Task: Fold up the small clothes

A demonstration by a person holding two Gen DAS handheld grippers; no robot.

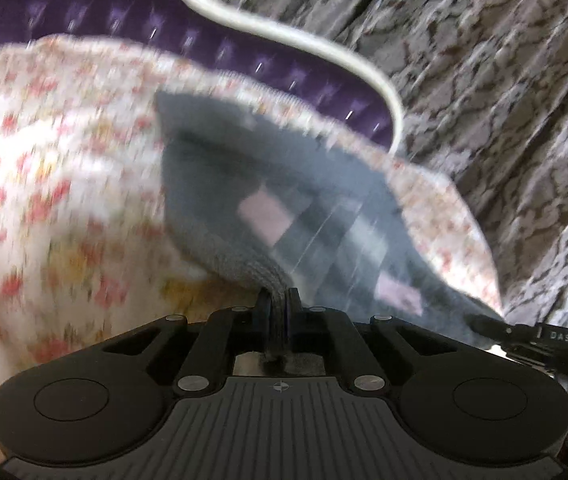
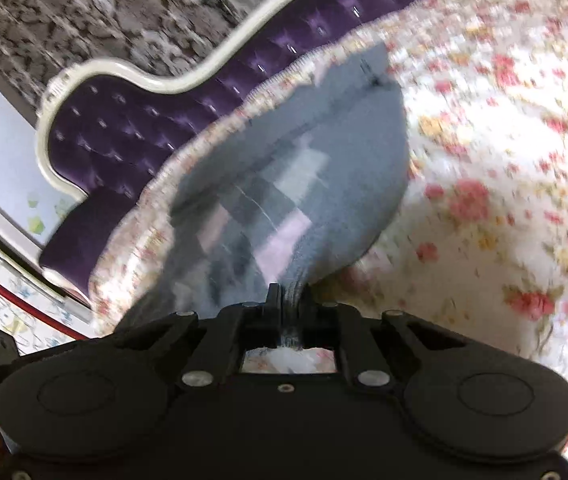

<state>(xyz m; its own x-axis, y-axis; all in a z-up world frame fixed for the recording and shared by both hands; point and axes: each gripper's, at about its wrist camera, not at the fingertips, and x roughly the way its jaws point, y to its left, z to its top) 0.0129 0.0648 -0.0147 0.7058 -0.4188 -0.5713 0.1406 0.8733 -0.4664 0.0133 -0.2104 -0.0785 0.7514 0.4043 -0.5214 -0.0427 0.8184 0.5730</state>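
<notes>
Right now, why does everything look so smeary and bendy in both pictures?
Left wrist view: the flowery bedspread and grey garment are streaked by motion blur, while the left gripper, jaws shut on the cloth, stays sharp. Right wrist view: same smear on the bedspread; the fisheye lens bends the purple headboard into a curve, and the right gripper looks crisp.

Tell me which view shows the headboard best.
The right wrist view: the purple tufted headboard shows nearly whole, with its curved white frame and one end. The left wrist view shows only a strip of it above the floral bedspread, cut off by the picture's edge.
</notes>
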